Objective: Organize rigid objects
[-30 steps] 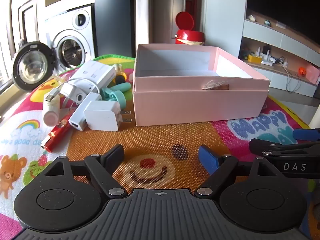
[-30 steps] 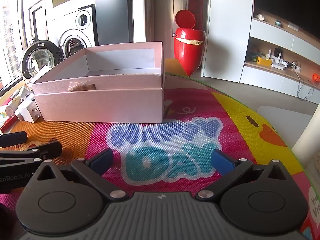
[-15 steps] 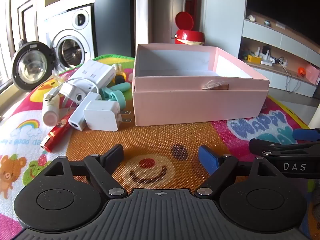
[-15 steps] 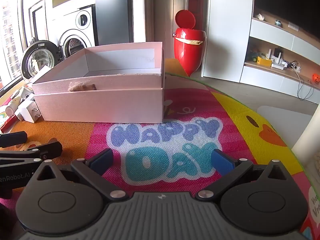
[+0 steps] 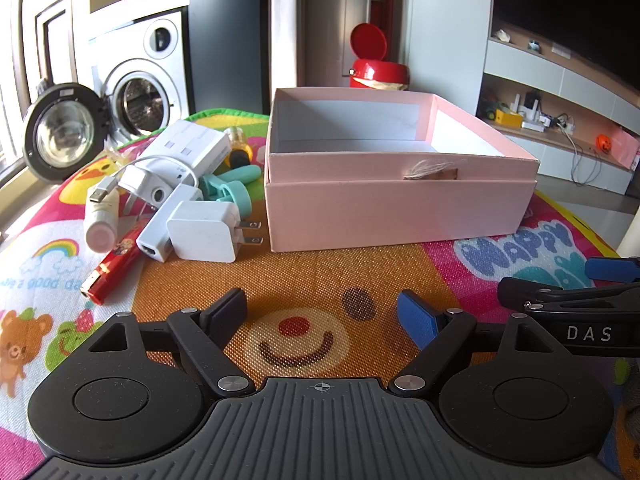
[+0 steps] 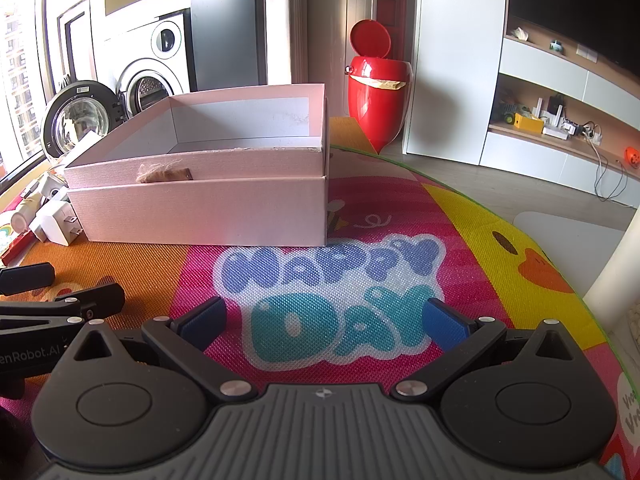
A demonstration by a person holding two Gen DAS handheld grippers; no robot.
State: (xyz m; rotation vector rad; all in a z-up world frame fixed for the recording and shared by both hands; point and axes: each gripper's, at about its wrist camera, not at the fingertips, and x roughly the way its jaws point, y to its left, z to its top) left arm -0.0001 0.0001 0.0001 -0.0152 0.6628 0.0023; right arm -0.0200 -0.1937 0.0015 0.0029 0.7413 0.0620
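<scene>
Charger (image 5: pixel 202 236), nearest of the pile: hard plastic cube, looks light and stiff, smooth faces likely a bit slippery. I would pinch it across the two flat sides, clear of the prongs that stick out toward the box (image 5: pixel 400 208). It is white, rounded at the corners, lying on the mat (image 5: pixel 320 280) just left of the box's near corner.

Adapter (image 5: pixel 166 224), touching the charger's left: white, long, socket end facing me. Light; take it across the narrow width.

Red tube (image 5: pixel 114 264), beside the adapter, lies slantwise. Round, so it may roll out of a loose pinch.

White roller bottle (image 5: pixel 102 220), cable plug (image 5: pixel 100 192), teal pieces (image 5: pixel 230 192) and a white power bank (image 5: pixel 192 146) are heaped behind, overlapping. The cable is the one soft thing and could drag its neighbours.

Box: pink card, open, seems empty inside.

Left hand-held gripper (image 5: pixel 322 316) hangs low over the mat, fingers spread, holding nothing. Right hand-held gripper (image 6: pixel 324 320) likewise spread and empty, near the box's right side.
</scene>
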